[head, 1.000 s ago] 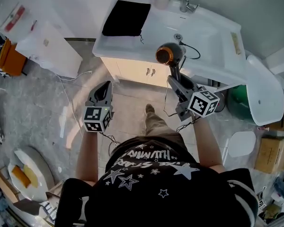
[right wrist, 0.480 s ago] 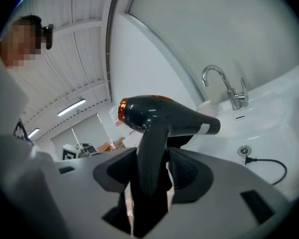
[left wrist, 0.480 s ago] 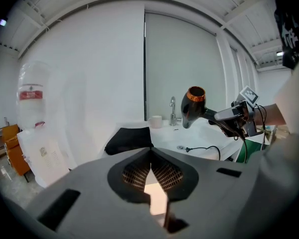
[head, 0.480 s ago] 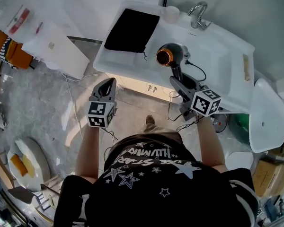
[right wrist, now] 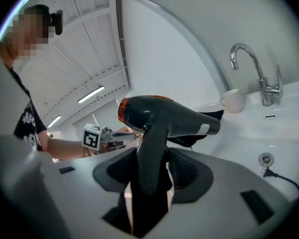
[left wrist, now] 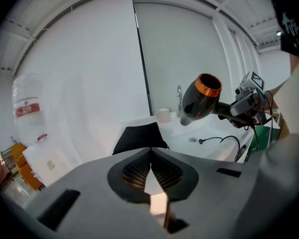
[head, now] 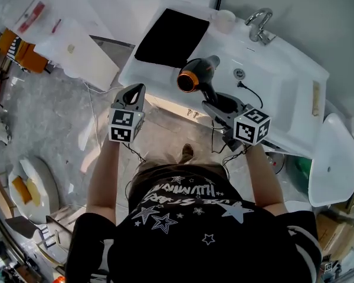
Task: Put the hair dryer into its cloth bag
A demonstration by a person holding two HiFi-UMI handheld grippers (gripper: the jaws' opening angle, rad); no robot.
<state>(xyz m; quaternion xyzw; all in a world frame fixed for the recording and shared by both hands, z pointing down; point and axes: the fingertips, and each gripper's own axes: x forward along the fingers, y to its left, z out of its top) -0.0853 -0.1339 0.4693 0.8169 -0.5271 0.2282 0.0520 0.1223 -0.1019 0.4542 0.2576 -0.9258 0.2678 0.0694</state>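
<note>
Head view — hair dryer held up over the sink counter, cloth bag lying flat on it.
Handle pinched by the right gripper, barrel just past its fingertips; the left gripper has its fingers pressed together on nothing — the bag lies ahead of them, well apart.

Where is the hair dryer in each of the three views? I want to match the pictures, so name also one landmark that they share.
Head view: the hair dryer is just above centre, its handle held in the right gripper.
Left gripper view: it is right of centre, in the upper half, with its orange ring at the top.
Right gripper view: it is at centre, its handle between the jaws.
Shared landmark: the faucet.
</note>
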